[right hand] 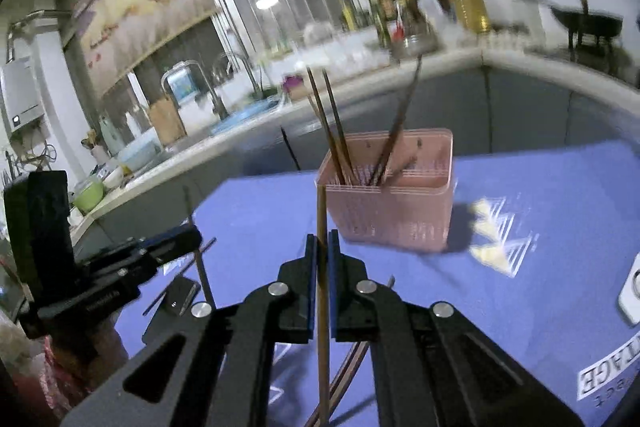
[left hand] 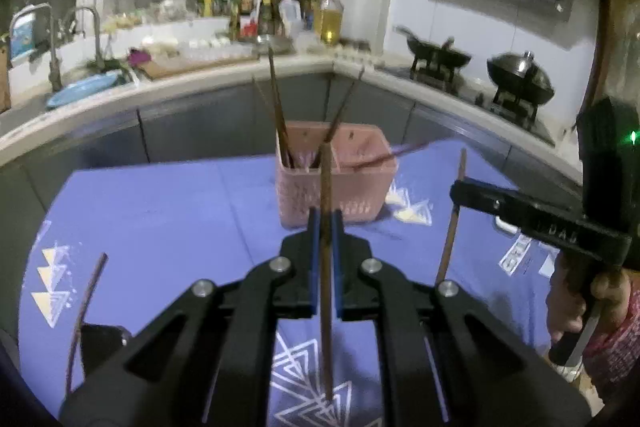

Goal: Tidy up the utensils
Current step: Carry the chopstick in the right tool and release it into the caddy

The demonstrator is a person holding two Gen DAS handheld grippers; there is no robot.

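My left gripper (left hand: pixel 326 227) is closed down to a sliver on a dark chopstick (left hand: pixel 326 267) that runs upright through the middle of the left wrist view. My right gripper (right hand: pixel 323 247) pinches a paler chopstick (right hand: pixel 322 287) just as narrowly, upright in the centre of its own view. The pink basket (left hand: pixel 340 195) stands above centre on the blue mat (left hand: pixel 160 219), with several sticks already leaning in it.

Both grips look thin, so a stick could swivel between the pads as I tilt it toward the basket. Its tip could then catch the rim, or knock the leaning sticks. The basket looks light, and a push on its wall might tip it. With both arms heading for one opening, the grippers could collide.

The basket's floor is hidden. The right view is blurred along its upper right. A loose chopstick (left hand: pixel 86 315) lies at the lower left of the left view, partly covered by my gripper's body. Others under the right gripper are cut off.
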